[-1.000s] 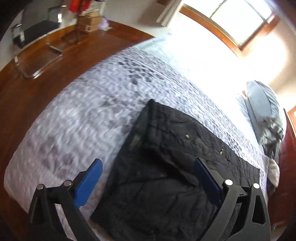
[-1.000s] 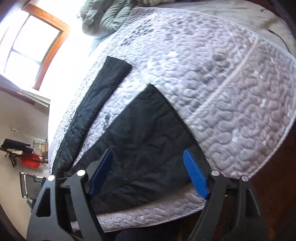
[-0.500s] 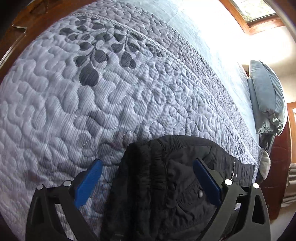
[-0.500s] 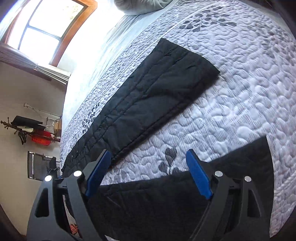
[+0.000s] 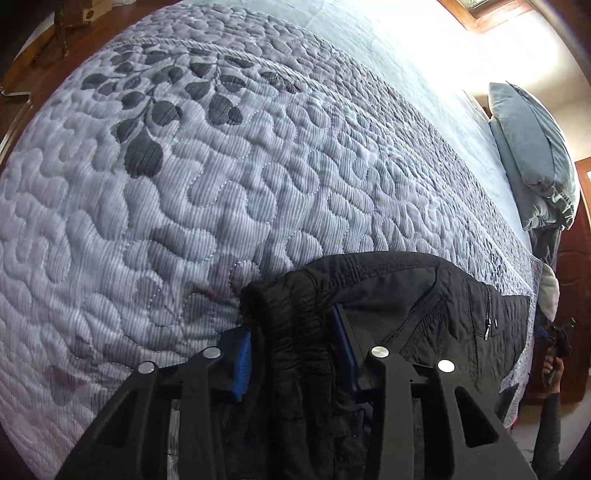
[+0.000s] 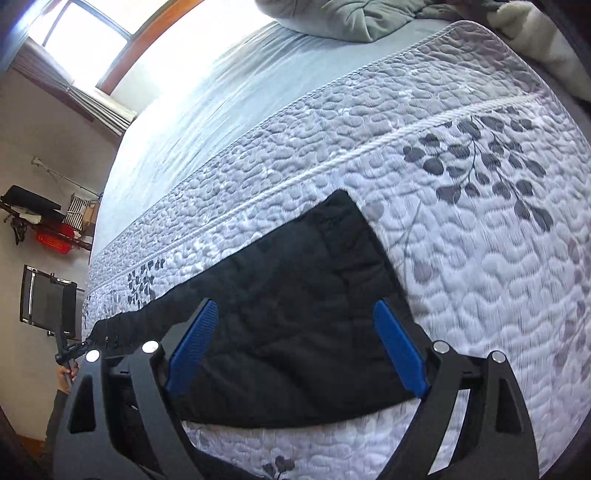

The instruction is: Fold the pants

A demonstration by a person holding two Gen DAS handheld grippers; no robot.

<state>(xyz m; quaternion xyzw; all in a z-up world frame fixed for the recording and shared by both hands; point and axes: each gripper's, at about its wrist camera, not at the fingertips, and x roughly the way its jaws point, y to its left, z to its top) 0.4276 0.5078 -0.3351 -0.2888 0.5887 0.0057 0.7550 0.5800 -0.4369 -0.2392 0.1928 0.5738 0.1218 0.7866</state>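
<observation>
Black quilted pants [image 5: 406,291] lie on a grey-white quilted bedspread [image 5: 184,184]. In the left wrist view my left gripper [image 5: 291,332] points steeply down at the bunched elastic waistband. Its jaws are closing, and the blue pads [image 5: 242,362] squeeze the fabric from both sides. In the right wrist view a flat pant leg [image 6: 303,266] runs from its hem at the centre towards the lower left. My right gripper [image 6: 295,314] hovers over that leg near the hem. Its jaws are opening, with the cloth below them and the pads [image 6: 399,347] not touching it.
A grey-blue pillow [image 5: 532,147] lies at the head of the bed, with a crumpled green-grey duvet [image 6: 351,18] close by. A chair [image 6: 48,299], a rack with a red basket [image 6: 51,236] and a bright window [image 6: 85,33] stand beyond the bed. Wooden floor [image 5: 22,66] borders it.
My left gripper dropped to the waistband and its wide jaws closed on the bunched fabric. My right gripper swept across the bed, from the near leg to over the other leg's hem end.
</observation>
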